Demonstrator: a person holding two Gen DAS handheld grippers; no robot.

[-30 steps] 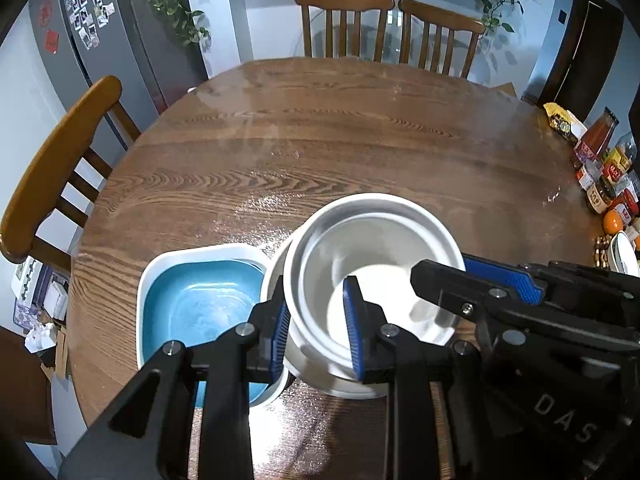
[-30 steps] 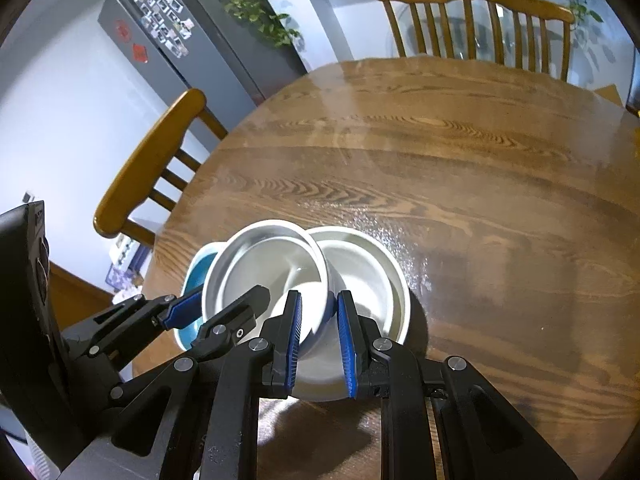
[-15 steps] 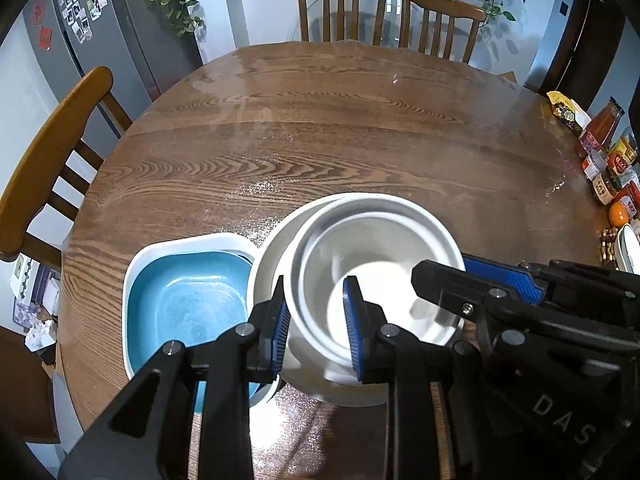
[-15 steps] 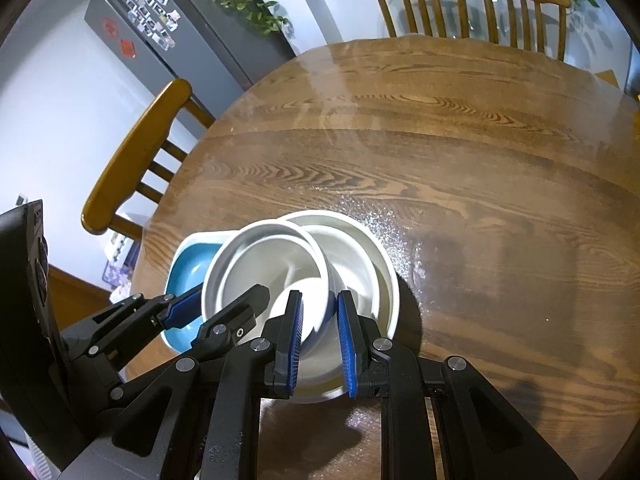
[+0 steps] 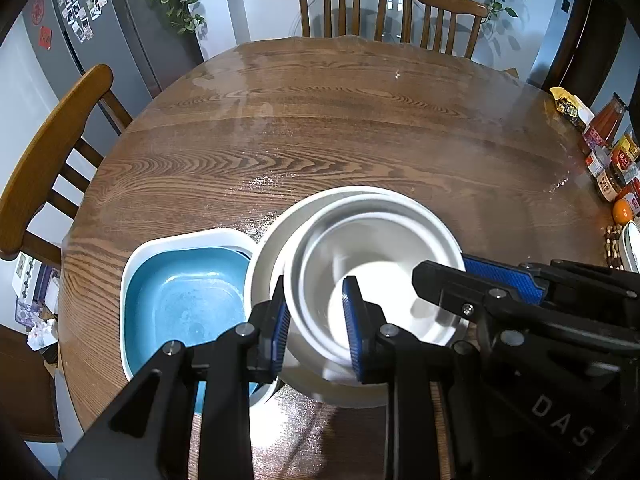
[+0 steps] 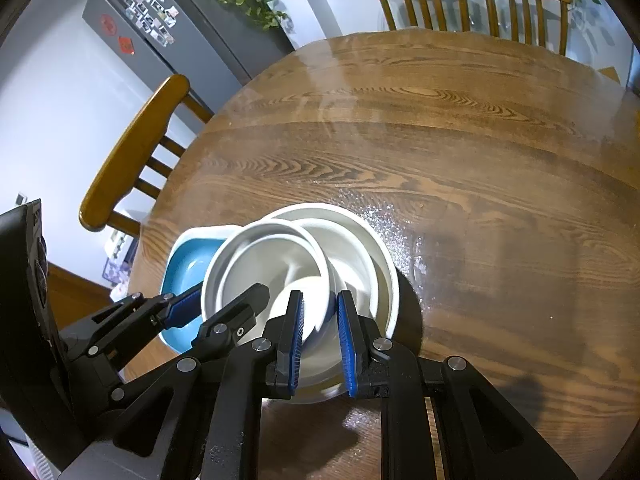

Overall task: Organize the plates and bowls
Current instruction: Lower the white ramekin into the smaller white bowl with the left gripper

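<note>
A small white bowl (image 5: 372,276) is held tilted above a larger white bowl (image 5: 276,240) that rests on the round wooden table (image 5: 340,128), near its near-left edge. Both grippers clamp the small bowl's rim. The left gripper (image 5: 316,320) has one blue pad inside the wall and one outside, on the bowl's near-left side; the right gripper (image 6: 319,330) pinches the near-right side in the same way. Two opposed holds on the rim probably keep the bowl steady and roughly centred while it goes down into the larger one; its tilt suggests that one side will seat first.

Just left of the larger bowl, and touching or nearly touching it, stands a square dish (image 5: 184,300), blue inside with a white rim. Grouping these pieces at one edge fits the aim of a single nested stack.

Count: two round white bowls, one square blue dish, no flat plate in plain sight. Three chairs (image 5: 52,148) show around the table. Jars and packets (image 5: 612,164) crowd the right edge, with an orange fruit (image 5: 622,211) among them; a grey fridge (image 6: 168,32) with magnets stands behind.
</note>
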